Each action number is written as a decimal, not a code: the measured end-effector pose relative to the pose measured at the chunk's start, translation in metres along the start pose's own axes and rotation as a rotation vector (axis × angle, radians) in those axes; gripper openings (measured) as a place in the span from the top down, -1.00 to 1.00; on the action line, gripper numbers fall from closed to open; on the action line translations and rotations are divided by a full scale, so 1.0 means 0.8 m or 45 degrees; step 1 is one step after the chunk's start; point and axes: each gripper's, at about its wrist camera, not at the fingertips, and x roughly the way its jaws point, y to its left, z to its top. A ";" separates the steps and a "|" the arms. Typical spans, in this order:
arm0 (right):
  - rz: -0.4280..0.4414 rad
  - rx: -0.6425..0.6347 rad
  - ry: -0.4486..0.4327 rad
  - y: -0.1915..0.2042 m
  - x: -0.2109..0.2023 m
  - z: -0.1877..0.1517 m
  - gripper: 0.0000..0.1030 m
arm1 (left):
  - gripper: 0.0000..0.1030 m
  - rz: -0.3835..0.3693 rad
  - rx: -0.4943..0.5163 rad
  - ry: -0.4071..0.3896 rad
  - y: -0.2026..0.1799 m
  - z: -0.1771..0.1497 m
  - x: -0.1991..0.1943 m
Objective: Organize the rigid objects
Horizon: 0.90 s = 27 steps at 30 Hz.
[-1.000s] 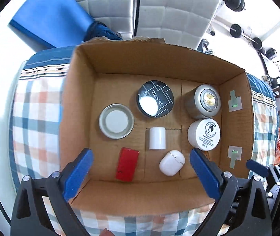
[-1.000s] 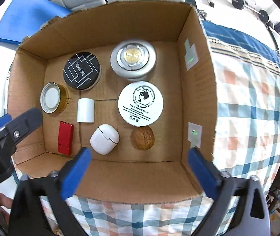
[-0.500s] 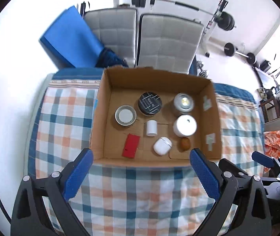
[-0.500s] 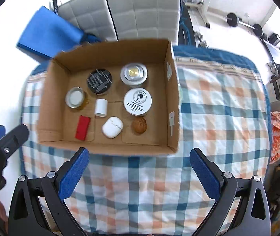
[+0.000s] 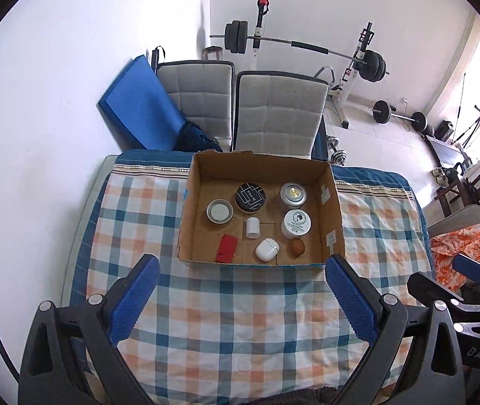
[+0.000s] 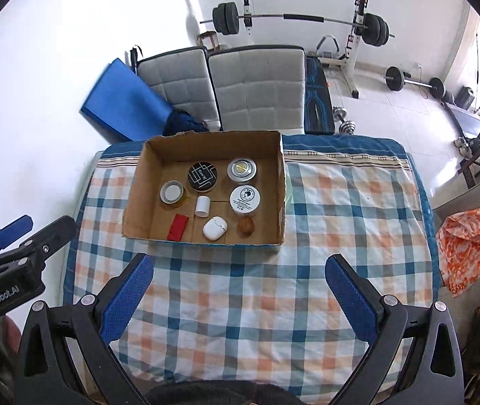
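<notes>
Both claws have pulled well back from the box [image 5: 260,263] since a second ago. Left claw [image 5: 241,290] and right claw [image 6: 240,288] gape wide, empty. Every item lies inside the box at the table's far edge, straight ahead, nearer the left claw.

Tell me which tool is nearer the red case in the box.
Left. The left tool sits in front of the cardboard box, nearly in line with the red case. The right tool is off to the case's right, farther away.

Bright, even daylight from windows far right; walls blown out white; sharp centre, strong fisheye curvature, black vignette at edges.
</notes>
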 end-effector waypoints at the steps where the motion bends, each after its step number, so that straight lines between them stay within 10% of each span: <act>1: -0.005 -0.009 -0.016 0.001 -0.011 -0.005 -1.00 | -0.96 -0.004 0.002 -0.010 0.000 -0.002 -0.009; 27: -0.111 -0.001 -0.171 -0.008 -0.078 -0.026 -1.00 | -0.96 0.026 -0.015 -0.078 -0.002 -0.028 -0.053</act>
